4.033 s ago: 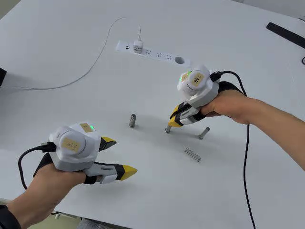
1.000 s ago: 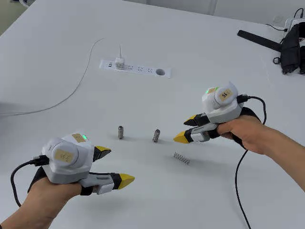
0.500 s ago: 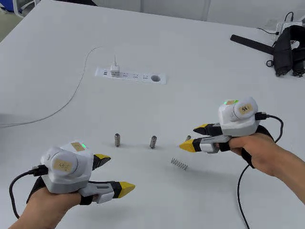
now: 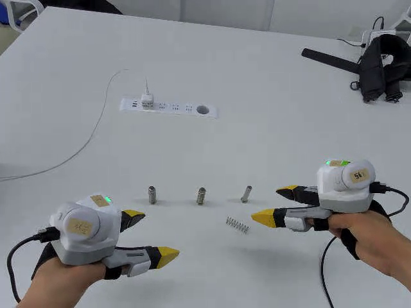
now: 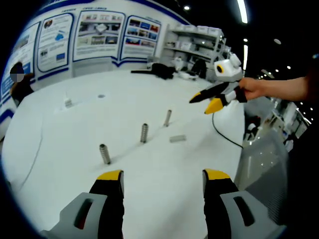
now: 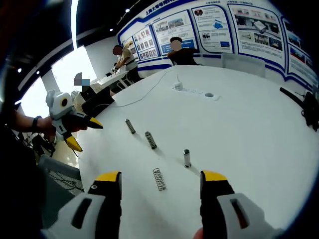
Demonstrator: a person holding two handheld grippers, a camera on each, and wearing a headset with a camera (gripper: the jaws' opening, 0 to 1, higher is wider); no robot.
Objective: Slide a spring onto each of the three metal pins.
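power strip (image 4: 168, 108) well behind pins (image 4: 201, 196) | loose spring (image 4: 237, 224) near right gripper (image 4: 264, 203)

We see a white table (image 4: 270, 96) carrying everything. Toward its near middle, three metal pins stand upright in a row running left to right. The left pin (image 4: 152, 194) and the middle pin (image 4: 201, 196) each wear a spring; the right pin (image 4: 246, 194) is bare. A loose spring (image 4: 237, 224) lies flat on the tabletop, nearer to us than the right pin and apart from it. Farther off lies a white power strip (image 4: 168, 108), with a white plug (image 4: 146, 100) seated toward its left end. A thin white cable (image 4: 90, 135) curves from the plug away to the left. At the far right we make out a black bar (image 4: 327, 60) and a black bundle (image 4: 379, 67) beside it.
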